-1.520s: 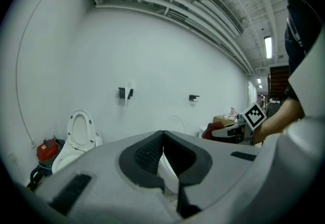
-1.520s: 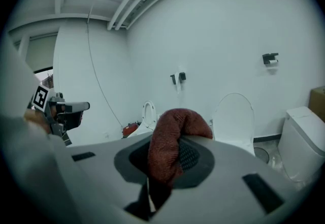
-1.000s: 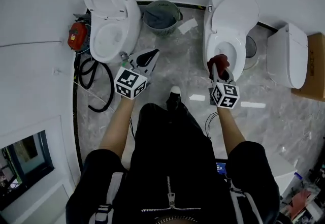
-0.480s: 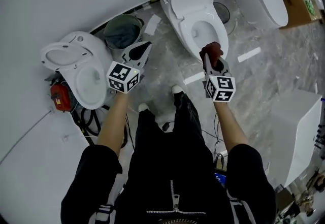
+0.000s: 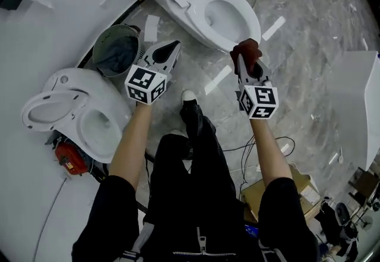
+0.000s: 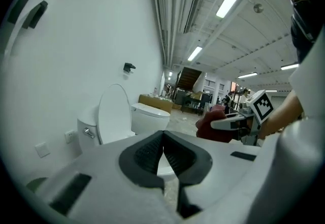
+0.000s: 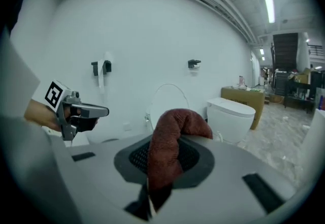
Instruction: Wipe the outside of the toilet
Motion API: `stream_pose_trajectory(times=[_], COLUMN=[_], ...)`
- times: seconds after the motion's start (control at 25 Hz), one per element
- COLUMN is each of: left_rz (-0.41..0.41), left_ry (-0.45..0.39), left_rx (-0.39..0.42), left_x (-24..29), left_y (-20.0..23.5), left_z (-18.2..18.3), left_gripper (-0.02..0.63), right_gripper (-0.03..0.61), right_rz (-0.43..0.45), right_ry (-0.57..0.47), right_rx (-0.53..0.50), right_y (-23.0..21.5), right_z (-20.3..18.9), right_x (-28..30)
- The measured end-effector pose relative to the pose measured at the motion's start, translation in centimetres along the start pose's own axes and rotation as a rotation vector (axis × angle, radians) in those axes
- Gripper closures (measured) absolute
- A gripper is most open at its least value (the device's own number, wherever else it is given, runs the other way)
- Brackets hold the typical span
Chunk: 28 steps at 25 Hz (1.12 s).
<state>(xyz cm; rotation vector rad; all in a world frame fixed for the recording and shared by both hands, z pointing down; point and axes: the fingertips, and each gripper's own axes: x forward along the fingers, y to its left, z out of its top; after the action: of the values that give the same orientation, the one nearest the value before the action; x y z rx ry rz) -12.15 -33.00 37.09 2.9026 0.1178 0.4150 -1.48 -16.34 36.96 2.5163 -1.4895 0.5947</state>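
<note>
**Cloth at the bowl's front edge, left gripper idle**

Head view: The toilet (image 5: 189,4) stands at 12 o'clock, seat lid up, bowl open toward the person. The right gripper (image 5: 244,59) points at the front of the bowl rim with a dark red cloth (image 5: 247,49) bunched at its tip. The cloth overlaps the rim's near edge here, though from this steep angle it may be just short of touching. The left gripper (image 5: 170,49) hangs over the marble floor (image 5: 309,70) at about 11 o'clock, between the toilet and a round grey bin (image 5: 116,48), touching neither. A second toilet (image 5: 71,113) lies at 9 o'clock beside the white wall, with a red object (image 5: 70,157) at 8 o'clock. The person's shoe (image 5: 189,96) sits between the two forearms.

Left gripper view: The dark pads are pressed together at their tips with nothing between them. The raised lid and tank of the toilet stand at 9 o'clock. The right gripper and its cloth show at 3 o'clock.

Right gripper view: The jaws pinch the cloth, which rises out of the pads and folds over toward 2 o'clock. The toilet's upright lid stands just behind it at 12 o'clock. The left gripper shows at 9 o'clock.
</note>
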Motion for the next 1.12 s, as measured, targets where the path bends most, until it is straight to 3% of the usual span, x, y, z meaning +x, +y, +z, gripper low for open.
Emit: stream_pose_trajectory(times=[0.24,0.4,0.56,0.72,0.92,1.12], left_rz=[-0.074,-0.09,-0.11,-0.135,-0.14,-0.075], left_ry=[0.023,-0.027,-0.052,-0.074,-0.105,-0.107], left_rx=[0.047,0.05,0.09,0.116,0.115,0.11], left_x=[6.3,9.7,12.1,13.3,13.9,10.8], left_y=[2.3,4.3,6.1,6.6,7.0,9.8], left_z=[-12.4,-19.0,-24.4,-28.5,-31.6,-33.8], left_gripper=[0.612,0.612,0.612,0.612,0.612,0.612], right_gripper=[0.526,0.528,0.528,0.528,0.528,0.528], right_rz=[-0.087,-0.135,-0.213,-0.307,-0.217,-0.027], right_ry=[-0.028,-0.063,-0.115,-0.163,-0.189,-0.226], right_rx=[0.004,0.0,-0.022,0.031,-0.017,-0.053], right_y=[-3.1,-5.5,-7.4,-9.6,-6.8,1.4], right_z=[-12.4,-19.9,-25.1,-28.8,-31.2,-29.8], right_x=[5.8,8.2,9.3,8.9,10.2,17.8])
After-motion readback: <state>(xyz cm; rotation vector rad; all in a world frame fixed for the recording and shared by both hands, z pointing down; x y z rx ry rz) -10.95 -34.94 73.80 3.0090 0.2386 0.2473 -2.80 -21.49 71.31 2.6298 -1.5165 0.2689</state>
